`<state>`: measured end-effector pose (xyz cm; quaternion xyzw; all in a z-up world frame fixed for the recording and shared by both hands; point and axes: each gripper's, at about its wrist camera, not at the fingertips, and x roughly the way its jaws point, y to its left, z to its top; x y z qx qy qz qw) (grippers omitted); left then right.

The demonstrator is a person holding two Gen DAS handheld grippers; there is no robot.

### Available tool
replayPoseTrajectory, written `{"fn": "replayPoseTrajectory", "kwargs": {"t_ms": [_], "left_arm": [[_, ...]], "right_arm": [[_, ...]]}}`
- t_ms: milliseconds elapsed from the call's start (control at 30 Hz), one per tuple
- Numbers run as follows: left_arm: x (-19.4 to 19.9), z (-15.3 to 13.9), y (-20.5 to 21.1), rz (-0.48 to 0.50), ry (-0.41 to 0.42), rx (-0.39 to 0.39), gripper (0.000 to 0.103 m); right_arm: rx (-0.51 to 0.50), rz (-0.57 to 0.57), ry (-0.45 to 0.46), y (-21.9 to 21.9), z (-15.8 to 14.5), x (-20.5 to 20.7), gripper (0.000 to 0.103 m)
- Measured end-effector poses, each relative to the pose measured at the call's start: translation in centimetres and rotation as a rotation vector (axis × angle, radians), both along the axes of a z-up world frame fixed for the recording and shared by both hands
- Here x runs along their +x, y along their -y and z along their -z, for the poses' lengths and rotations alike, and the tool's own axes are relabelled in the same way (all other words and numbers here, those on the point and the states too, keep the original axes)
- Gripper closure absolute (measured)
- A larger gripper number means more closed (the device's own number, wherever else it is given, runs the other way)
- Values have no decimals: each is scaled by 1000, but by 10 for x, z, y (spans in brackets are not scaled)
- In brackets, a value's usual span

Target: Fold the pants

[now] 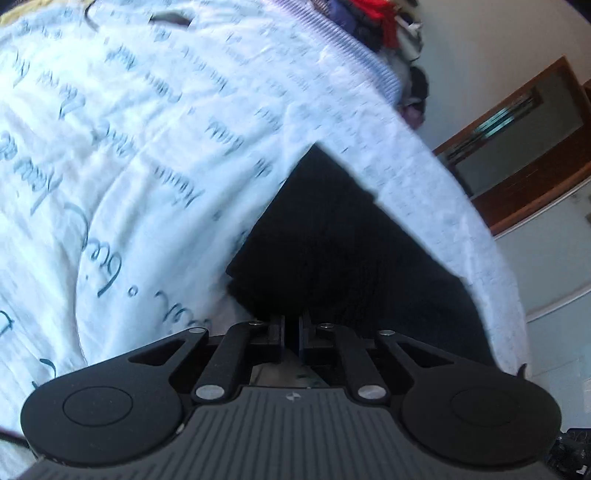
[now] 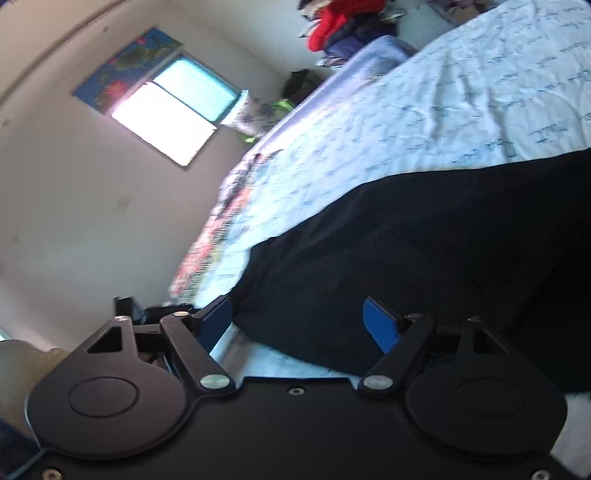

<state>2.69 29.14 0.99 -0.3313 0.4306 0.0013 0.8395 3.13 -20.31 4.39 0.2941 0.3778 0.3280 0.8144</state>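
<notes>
The black pants [image 1: 332, 236] lie on a white bedspread with dark script [image 1: 129, 147]. In the left wrist view my left gripper [image 1: 291, 328] is shut on the near edge of the pants, and the cloth spreads away from the jaws to a folded corner. In the right wrist view the pants [image 2: 424, 251] lie across the bedspread [image 2: 424, 110]. My right gripper [image 2: 299, 321] is open, its blue pads [image 2: 380, 328] on either side of the pants' near corner, and it holds nothing.
A pile of red and dark clothes [image 2: 343, 26] sits past the bed's far end. The bed's side edge [image 2: 218, 236] drops off toward a wall with a bright window [image 2: 173, 110]. A wood-framed panel [image 1: 517, 140] hangs on the wall beyond the bed.
</notes>
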Motion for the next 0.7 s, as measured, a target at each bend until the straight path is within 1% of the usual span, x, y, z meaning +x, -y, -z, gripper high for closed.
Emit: {"fn": "replayPoseTrajectory", "kwargs": {"t_ms": [33, 67, 100, 133, 167, 200, 267, 367, 400, 433, 467, 500, 533, 600, 633, 667, 700], "left_arm": [[-2, 2, -2, -11, 13, -11, 88], [-3, 0, -1, -9, 13, -8, 85], [-5, -5, -1, -1, 24, -2, 80], [-8, -11, -1, 14, 41, 0, 76], [-12, -18, -1, 19, 47, 14, 72], [-17, -26, -1, 24, 54, 35, 71], [-26, -46, 1, 45, 121, 48, 71], [-24, -71, 22, 86, 224, 77, 71], [-19, -74, 35, 113, 261, 103, 66], [-13, -74, 49, 134, 286, 139, 63], [-3, -68, 63, 151, 282, 179, 55], [6, -60, 75, 171, 263, 219, 54], [15, -47, 87, 192, 232, 263, 54], [26, -16, 104, 241, 175, 326, 54], [19, -8, 109, 241, 227, 379, 53], [10, -5, 116, 256, 287, 454, 49], [4, -3, 121, 276, 311, 502, 43]], "right_arm": [[-56, 8, -35, -1, 14, 7, 21], [-112, 28, -109, -1, 30, 14, 25], [-75, 44, -106, 6, 37, 14, 29], [-26, 51, -117, 12, 37, 14, 27], [-5, 51, -153, 16, 34, 16, 26], [1, 57, -163, 20, 28, 17, 26], [21, 67, -111, 24, 13, 19, 24], [109, 64, -55, 19, -6, 40, 20], [135, 66, -43, 13, -9, 51, 19], [150, 64, -33, 5, -10, 62, 19], [151, 65, -31, -3, -8, 72, 19], [134, 82, -58, -11, -1, 84, 19], [96, 95, -110, -19, 10, 93, 19], [-29, 102, -224, -30, 38, 103, 20], [-21, 103, -174, -28, 38, 97, 28], [-25, 96, -164, -22, 36, 90, 28], [-55, 99, -171, -15, 28, 85, 28]]}}
